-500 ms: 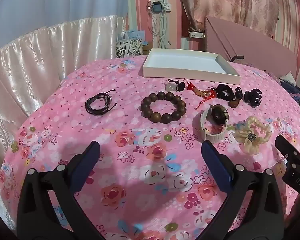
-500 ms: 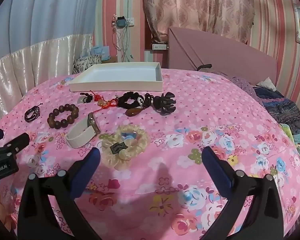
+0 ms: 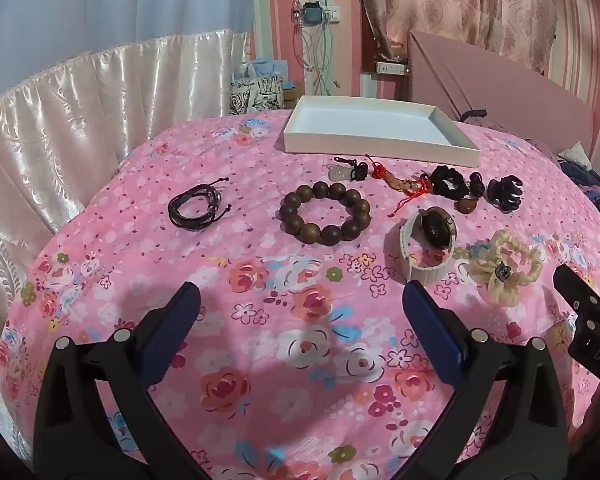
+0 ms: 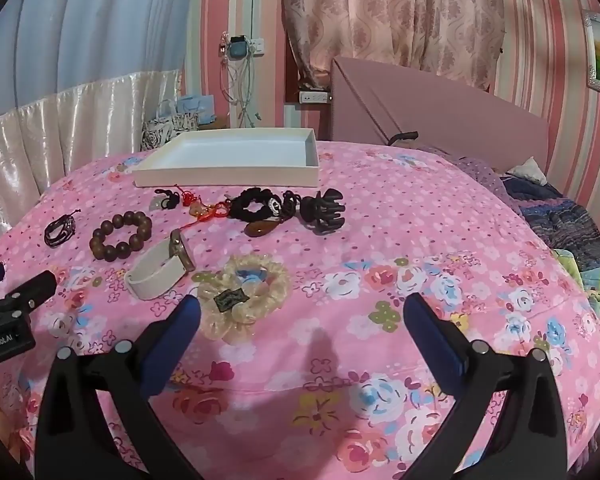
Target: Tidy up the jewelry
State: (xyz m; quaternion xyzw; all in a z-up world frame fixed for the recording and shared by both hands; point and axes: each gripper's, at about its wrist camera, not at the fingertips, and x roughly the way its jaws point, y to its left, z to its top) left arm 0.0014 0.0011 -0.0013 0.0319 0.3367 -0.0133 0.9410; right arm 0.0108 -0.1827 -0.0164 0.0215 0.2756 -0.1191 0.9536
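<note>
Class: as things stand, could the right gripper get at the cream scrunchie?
Probably yes. The right gripper is open, and the cream scrunchie lies just ahead of its left finger on the bedspread, nothing covering it.

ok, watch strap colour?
White watch strap; clearest in the right wrist view.

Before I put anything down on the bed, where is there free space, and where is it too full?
The white tray is bare inside. Free cloth lies between the left gripper and the wooden bead bracelet, and right of the black claw clip. It is crowded from the red cord charm to the cream scrunchie.
</note>
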